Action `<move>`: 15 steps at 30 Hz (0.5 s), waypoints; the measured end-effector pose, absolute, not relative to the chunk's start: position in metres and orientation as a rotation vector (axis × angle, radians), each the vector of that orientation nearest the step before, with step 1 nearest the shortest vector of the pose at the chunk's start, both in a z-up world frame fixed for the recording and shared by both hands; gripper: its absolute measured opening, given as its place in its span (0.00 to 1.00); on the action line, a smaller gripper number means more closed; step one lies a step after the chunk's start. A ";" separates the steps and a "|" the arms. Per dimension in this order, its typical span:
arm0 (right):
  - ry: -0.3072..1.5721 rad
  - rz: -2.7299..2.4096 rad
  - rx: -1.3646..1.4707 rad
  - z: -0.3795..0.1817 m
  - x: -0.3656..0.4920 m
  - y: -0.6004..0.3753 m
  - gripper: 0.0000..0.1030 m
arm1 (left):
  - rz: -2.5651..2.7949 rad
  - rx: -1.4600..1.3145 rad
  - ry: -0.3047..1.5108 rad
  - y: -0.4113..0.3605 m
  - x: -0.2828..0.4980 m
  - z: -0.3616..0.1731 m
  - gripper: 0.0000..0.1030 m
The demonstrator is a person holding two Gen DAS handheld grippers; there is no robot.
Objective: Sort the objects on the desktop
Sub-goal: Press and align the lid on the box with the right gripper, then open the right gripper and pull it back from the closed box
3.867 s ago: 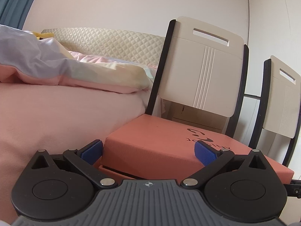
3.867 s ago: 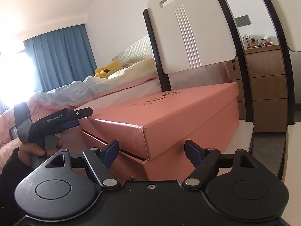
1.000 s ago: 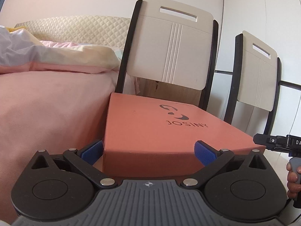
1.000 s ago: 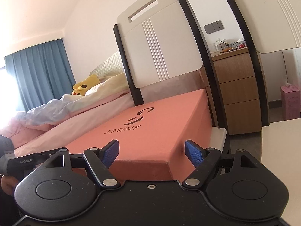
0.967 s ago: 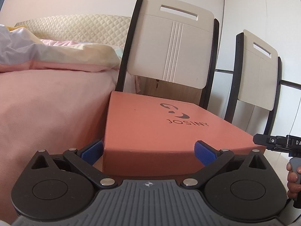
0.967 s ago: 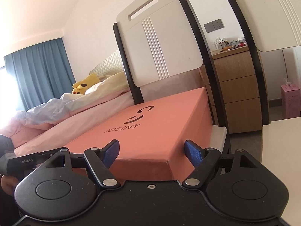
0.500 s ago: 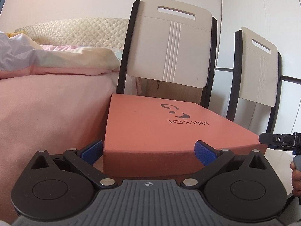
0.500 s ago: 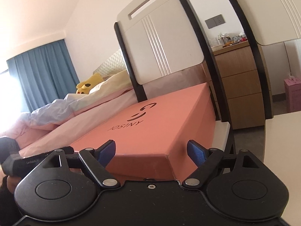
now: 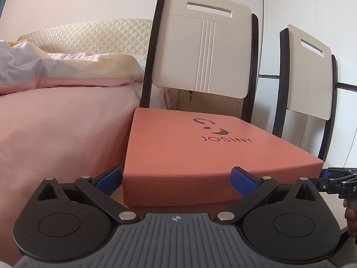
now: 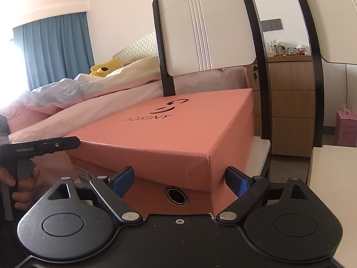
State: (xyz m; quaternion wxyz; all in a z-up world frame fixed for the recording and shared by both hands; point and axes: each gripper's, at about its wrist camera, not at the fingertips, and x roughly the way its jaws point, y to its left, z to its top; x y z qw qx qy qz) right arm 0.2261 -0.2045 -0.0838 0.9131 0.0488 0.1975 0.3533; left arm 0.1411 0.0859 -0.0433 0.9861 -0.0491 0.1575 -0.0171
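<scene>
A salmon shoe box (image 9: 200, 147) printed JOSINY lies on the seat of a white chair (image 9: 205, 51), lid down on its base. My left gripper (image 9: 176, 178) is open at the box's near end, its left finger beside the corner and its right finger in front of the lid's face. From the other side, my right gripper (image 10: 179, 179) is open around a lower corner of the box (image 10: 178, 129), above a round hole in the base. The left gripper (image 10: 55, 145) shows there at the left, held by a hand (image 10: 22, 178). Nothing is gripped.
A pink bed (image 9: 55, 122) with rumpled quilts presses against the box's left side. A second white chair (image 9: 310, 73) stands to the right. Wooden drawers (image 10: 290, 102) and a pink bag (image 10: 347, 127) lie behind. A yellow plush toy (image 10: 107, 67) rests on the bed.
The lid, askew 3.9 s ago, now sits flat on the base. Over the last second my right gripper has dropped lower, showing the base's round hole. Both grippers stay open.
</scene>
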 end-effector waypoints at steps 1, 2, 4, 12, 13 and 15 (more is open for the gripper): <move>0.408 0.729 0.098 -0.084 0.226 -0.204 0.87 | -0.035 -0.099 0.316 0.086 0.141 -0.043 1.00; 0.410 0.732 0.101 -0.084 0.227 -0.205 0.87 | -0.035 -0.100 0.317 0.086 0.141 -0.043 1.00; 0.415 0.742 0.108 -0.084 0.227 -0.206 0.86 | -0.032 -0.104 0.316 0.087 0.141 -0.043 1.00; 0.416 0.810 0.032 -0.081 0.212 -0.197 0.86 | 0.043 -0.131 0.286 0.092 0.138 -0.038 1.00; 0.415 0.818 0.020 -0.081 0.210 -0.196 0.86 | 0.055 -0.131 0.277 0.092 0.136 -0.037 1.00; 0.414 0.831 0.001 -0.080 0.207 -0.193 0.86 | 0.069 -0.133 0.255 0.093 0.133 -0.035 1.00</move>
